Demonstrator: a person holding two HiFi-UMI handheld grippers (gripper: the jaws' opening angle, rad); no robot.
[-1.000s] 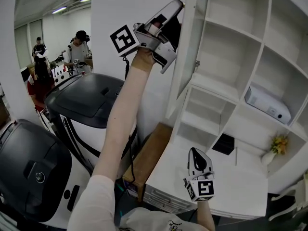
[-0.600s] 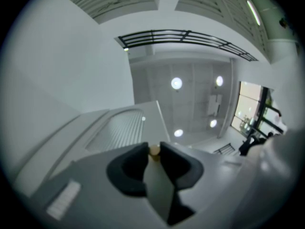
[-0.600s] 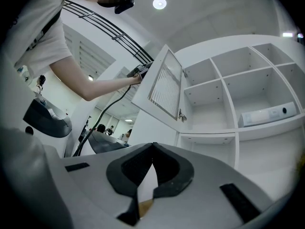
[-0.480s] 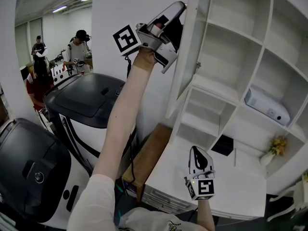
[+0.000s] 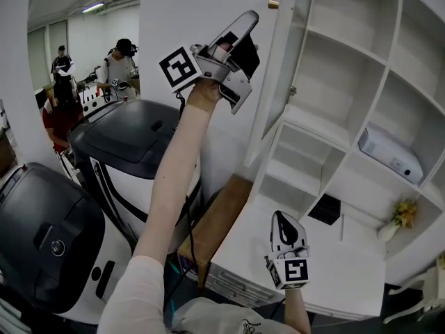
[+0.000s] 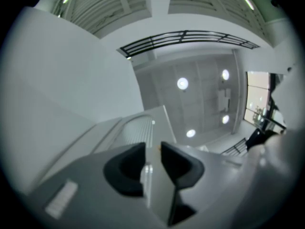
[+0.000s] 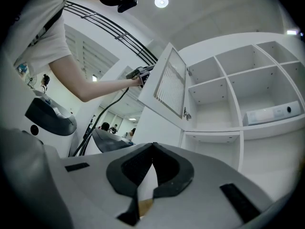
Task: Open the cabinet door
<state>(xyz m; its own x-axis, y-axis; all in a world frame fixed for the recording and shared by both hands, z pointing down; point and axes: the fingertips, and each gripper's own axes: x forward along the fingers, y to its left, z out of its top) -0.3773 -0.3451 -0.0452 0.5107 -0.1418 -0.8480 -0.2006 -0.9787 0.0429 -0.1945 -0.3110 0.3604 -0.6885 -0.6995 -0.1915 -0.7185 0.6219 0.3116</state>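
The white cabinet door (image 5: pixel 278 82) stands swung out from the shelf unit, its small brass knob (image 5: pixel 273 4) bare at the top edge. My left gripper (image 5: pixel 249 30) is raised just left of and below the knob, apart from it. Its jaws are opening and nothing is between them. In the left gripper view the left gripper (image 6: pixel 152 149) shows a narrow gap, with the door (image 6: pixel 143 132) and the knob (image 6: pixel 158 148) beyond the tips. My right gripper (image 5: pixel 284 223) hangs low over the white counter (image 5: pixel 334 263), shut and empty. The right gripper (image 7: pixel 152 146) faces the open door (image 7: pixel 167 87).
A white box (image 5: pixel 389 152) lies on a shelf and a small vase of flowers (image 5: pixel 400 211) stands at the right. A flat black item (image 5: pixel 323 209) lies on the counter. Black-and-white machines (image 5: pixel 125 145) and a brown box (image 5: pixel 215 228) fill the left. People (image 5: pixel 122 65) stand far back.
My left gripper has come off the knob and dropped slightly down and left, leaving the knob bare. The door stays swung out. The right gripper has not moved.
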